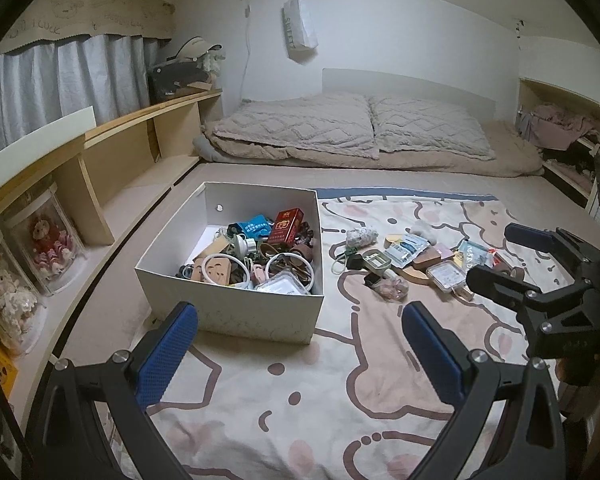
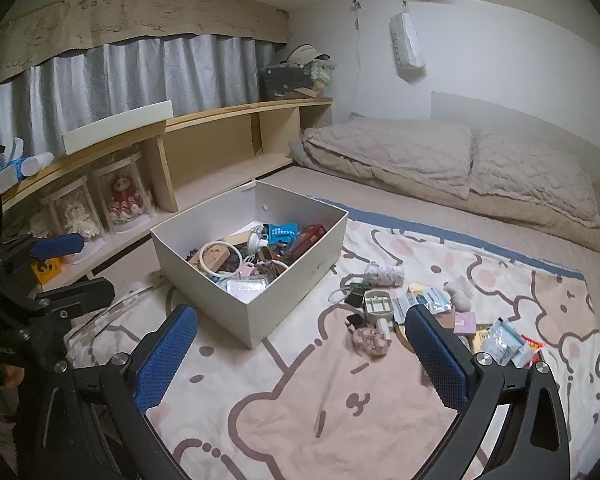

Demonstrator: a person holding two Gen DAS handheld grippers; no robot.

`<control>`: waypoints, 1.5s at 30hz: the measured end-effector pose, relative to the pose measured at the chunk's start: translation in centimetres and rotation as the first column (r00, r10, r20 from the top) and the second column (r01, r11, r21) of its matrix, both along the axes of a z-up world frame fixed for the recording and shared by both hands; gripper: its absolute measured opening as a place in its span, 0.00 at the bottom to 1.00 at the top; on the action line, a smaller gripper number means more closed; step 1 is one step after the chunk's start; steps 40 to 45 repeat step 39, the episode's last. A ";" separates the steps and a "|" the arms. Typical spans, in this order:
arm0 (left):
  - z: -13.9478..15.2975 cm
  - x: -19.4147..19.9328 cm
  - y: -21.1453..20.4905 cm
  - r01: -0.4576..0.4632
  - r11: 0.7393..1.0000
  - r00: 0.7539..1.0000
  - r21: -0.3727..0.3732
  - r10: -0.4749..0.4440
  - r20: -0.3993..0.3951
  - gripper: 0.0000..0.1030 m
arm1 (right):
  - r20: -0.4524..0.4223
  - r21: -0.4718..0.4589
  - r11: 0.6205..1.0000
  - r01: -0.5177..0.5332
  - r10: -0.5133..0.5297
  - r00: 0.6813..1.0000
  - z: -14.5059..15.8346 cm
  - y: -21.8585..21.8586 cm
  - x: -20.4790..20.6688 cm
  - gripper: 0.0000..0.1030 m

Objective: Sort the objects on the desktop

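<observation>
Clutter [image 2: 420,308] lies loose on the blanket [image 2: 320,400], right of the box [image 2: 292,280] and ahead of my right gripper [image 2: 300,354], the nearer one. Left gripper [image 1: 300,346] faces the box. Both jaws gape wide, empty. I judge nothing blocks the reach.

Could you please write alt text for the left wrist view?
Open left tongs hover empty above a cartoon blanket. Ahead is a white box full of small items; to its right, more small items lie scattered on the blanket. The right tongs, also open, hover at the right edge.
</observation>
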State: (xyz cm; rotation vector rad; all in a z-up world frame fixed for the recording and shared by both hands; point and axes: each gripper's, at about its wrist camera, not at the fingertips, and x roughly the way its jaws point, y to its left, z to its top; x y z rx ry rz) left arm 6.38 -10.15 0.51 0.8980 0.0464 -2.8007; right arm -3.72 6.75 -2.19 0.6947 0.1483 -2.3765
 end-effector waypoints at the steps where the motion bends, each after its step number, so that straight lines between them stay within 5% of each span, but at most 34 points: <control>1: -0.1 0.1 0.1 0.001 1.000 1.000 -0.001 -0.001 0.000 1.00 | 0.002 0.000 1.000 0.002 -0.002 1.000 -0.1 0.1 0.0 1.00; 45: -0.2 0.0 0.5 0.001 1.000 1.000 -0.005 -0.001 0.014 1.00 | 0.021 -0.013 1.000 0.003 -0.003 1.000 -0.4 0.5 0.2 1.00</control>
